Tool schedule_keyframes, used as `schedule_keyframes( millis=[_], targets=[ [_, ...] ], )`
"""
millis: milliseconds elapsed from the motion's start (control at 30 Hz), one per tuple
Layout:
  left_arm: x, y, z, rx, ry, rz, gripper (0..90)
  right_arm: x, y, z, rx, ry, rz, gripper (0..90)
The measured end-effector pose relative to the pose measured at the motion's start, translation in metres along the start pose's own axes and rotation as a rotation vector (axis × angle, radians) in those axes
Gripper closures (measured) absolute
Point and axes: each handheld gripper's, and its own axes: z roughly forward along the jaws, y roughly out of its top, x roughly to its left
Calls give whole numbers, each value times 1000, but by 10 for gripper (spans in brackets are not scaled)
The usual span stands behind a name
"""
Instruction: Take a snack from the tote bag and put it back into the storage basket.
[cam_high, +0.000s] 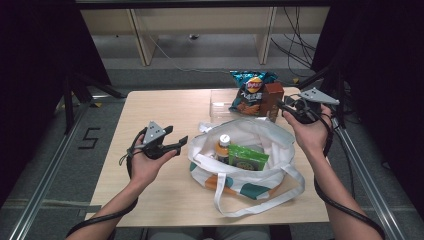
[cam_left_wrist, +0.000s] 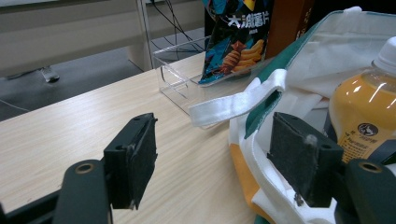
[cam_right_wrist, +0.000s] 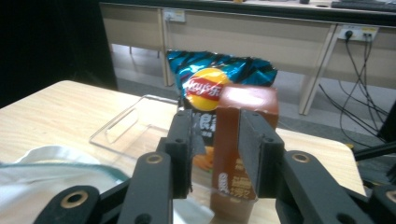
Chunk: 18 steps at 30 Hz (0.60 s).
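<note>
A white tote bag (cam_high: 280, 142) with green and orange patches lies open mid-table. In it are an orange drink bottle (cam_high: 223, 145) and a green packet (cam_high: 247, 157). My left gripper (cam_high: 177, 134) is open beside the bag's left rim, nothing between its pads (cam_left_wrist: 140, 154); the bottle (cam_left_wrist: 359, 107) stands just beyond its right pad. My right gripper (cam_high: 281, 106) points at a brown carton (cam_high: 272, 97) standing next to a blue chips bag (cam_high: 250, 87). In the right gripper view the carton (cam_right_wrist: 247, 102) sits at the jaw tips of my right gripper (cam_right_wrist: 215, 135), with a gap showing at the left pad.
A clear plastic tray (cam_high: 220, 102) sits behind the bag, with the chips bag (cam_right_wrist: 210, 79) leaning at its right end. The bag's strap (cam_left_wrist: 238, 100) lies over the wooden table (cam_high: 150, 110). Dark stands and cables flank the table; desks stand beyond.
</note>
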Motion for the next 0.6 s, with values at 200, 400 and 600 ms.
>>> schedule_keyframes(
  millis=[200,400,600],
  targets=[
    [0,0,0,1,2,-1,310,1,-7,-7,10,23,-9,679],
    [1,0,0,1,4,-5,311,1,-14,-17,6,30,-8,679],
    [1,-2,2,0,-4,-5,311,7,-19,-27,7,68,-33,689]
  ],
)
